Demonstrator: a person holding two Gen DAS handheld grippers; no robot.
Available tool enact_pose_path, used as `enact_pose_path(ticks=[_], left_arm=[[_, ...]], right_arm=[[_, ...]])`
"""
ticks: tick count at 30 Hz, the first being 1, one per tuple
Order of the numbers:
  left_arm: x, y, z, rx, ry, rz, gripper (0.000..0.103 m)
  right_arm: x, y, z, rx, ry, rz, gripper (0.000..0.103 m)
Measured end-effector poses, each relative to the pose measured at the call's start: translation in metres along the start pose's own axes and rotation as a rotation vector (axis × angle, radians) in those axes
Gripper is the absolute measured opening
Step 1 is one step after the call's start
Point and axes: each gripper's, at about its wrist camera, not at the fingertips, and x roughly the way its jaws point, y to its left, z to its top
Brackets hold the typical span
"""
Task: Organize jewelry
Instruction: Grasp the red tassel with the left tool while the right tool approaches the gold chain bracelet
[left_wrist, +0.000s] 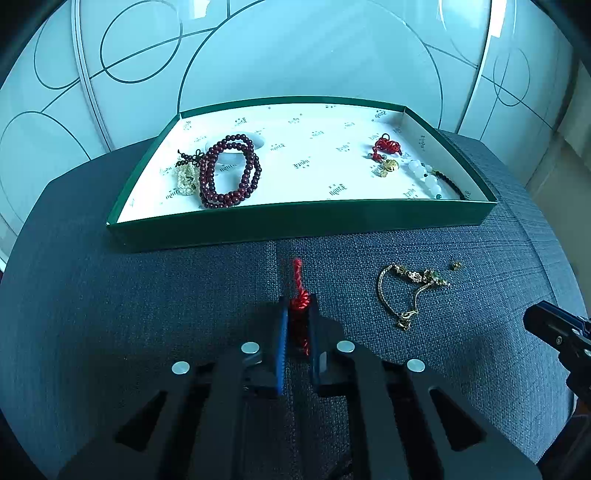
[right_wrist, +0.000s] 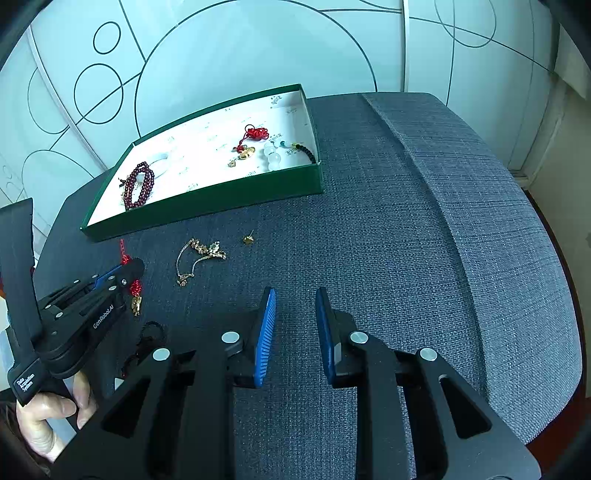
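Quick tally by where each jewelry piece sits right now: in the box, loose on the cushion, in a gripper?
In the green box: 5 (dark red bead strand, pale bead bracelet, white bangle, red cord charm, white bead bracelet)
Loose on cushion: 2 (gold chain, gold earring)
In left gripper: 1 (red cord piece)
Total: 8

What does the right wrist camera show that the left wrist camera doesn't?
Only the right wrist view shows the person's hand on the left gripper, and a gold charm hanging from the red cord it has clamped. Only the left wrist view shows a pale beaded piece beside the dark red beads. Both show the green tray and gold chain.
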Motion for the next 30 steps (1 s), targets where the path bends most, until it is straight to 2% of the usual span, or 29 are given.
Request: enact_pose_path(ticks=[9,21,25,30], left_arm=[[-0.009,0.012,0.0,-0.013,-0.012,0.002,0.007],[-0.025,0.048,0.002,-0.046,-0.037,0.05,0.007],[-0.026,0.058,0.001,-0.064,-0.036,0.053,0.007],[-0.022,0.067,0.0,-0.081,-0.026,0.056,0.007]], right_arm=[[0.005,0.012,0.001,-0.021,0.007,0.013,0.023],[0.026,0.058,0.018,-0.088,0.021,0.061,0.024],[0.036,0.07,0.024,-0.103,0.024,0.062,0.033],[0.047,0.078,0.027,-0.119,0.035,0.052,0.033]])
